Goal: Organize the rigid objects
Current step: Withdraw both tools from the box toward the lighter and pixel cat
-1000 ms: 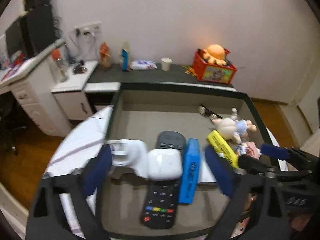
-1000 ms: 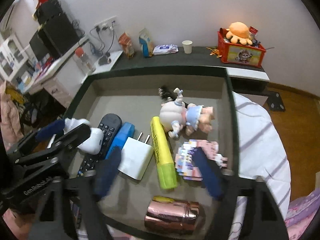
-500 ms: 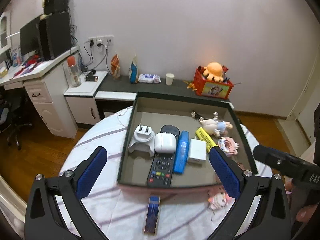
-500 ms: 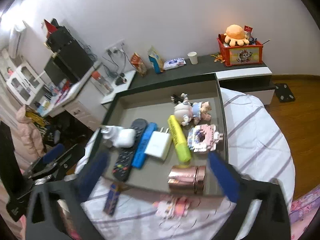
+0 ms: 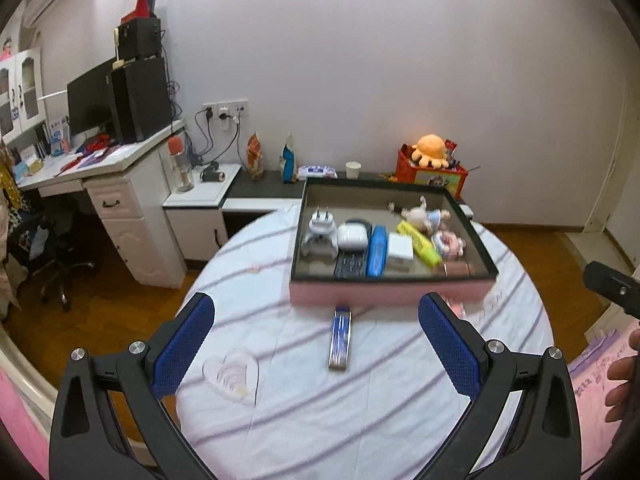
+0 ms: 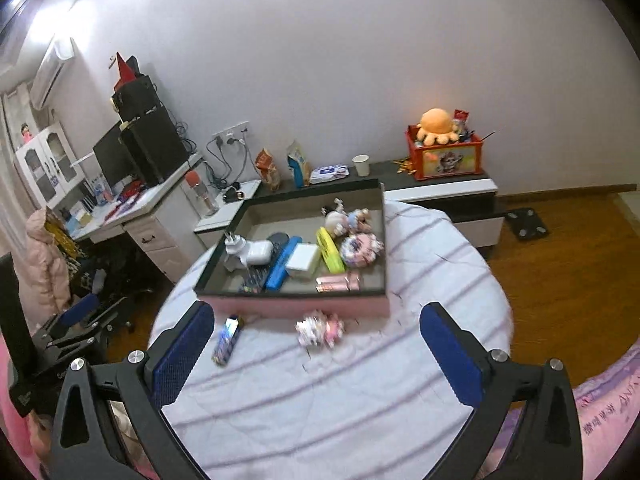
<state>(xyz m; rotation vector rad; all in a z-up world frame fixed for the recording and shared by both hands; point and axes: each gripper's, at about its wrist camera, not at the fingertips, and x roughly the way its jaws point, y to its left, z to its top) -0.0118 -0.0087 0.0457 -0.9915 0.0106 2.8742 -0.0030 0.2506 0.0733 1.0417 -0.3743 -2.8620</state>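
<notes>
A pink-walled box (image 5: 384,294) (image 6: 304,305) stands on the round table and holds a white plug (image 5: 319,236), a white case (image 5: 353,236), a black remote (image 5: 349,266), a blue bar (image 5: 377,250), a white charger (image 5: 401,247), a yellow marker (image 5: 420,245), a doll (image 5: 424,214) and a pink tube (image 6: 338,282). A blue lighter-like bar (image 5: 340,338) (image 6: 227,340) and a small pink toy (image 6: 320,327) lie on the cloth in front of the box. My left gripper (image 5: 316,344) and right gripper (image 6: 316,354) are both open and empty, held back over the table's near side.
The round table (image 5: 360,400) has a white striped cloth with a heart print (image 5: 231,376). Behind it stand a low dark shelf (image 6: 436,180) with a red toy box (image 6: 444,156), and a white desk (image 5: 100,184) at left. Wooden floor lies at right.
Both grippers have pulled back and up from inside the box to well in front of it. The whole table and the loose items outside the box have come into view.
</notes>
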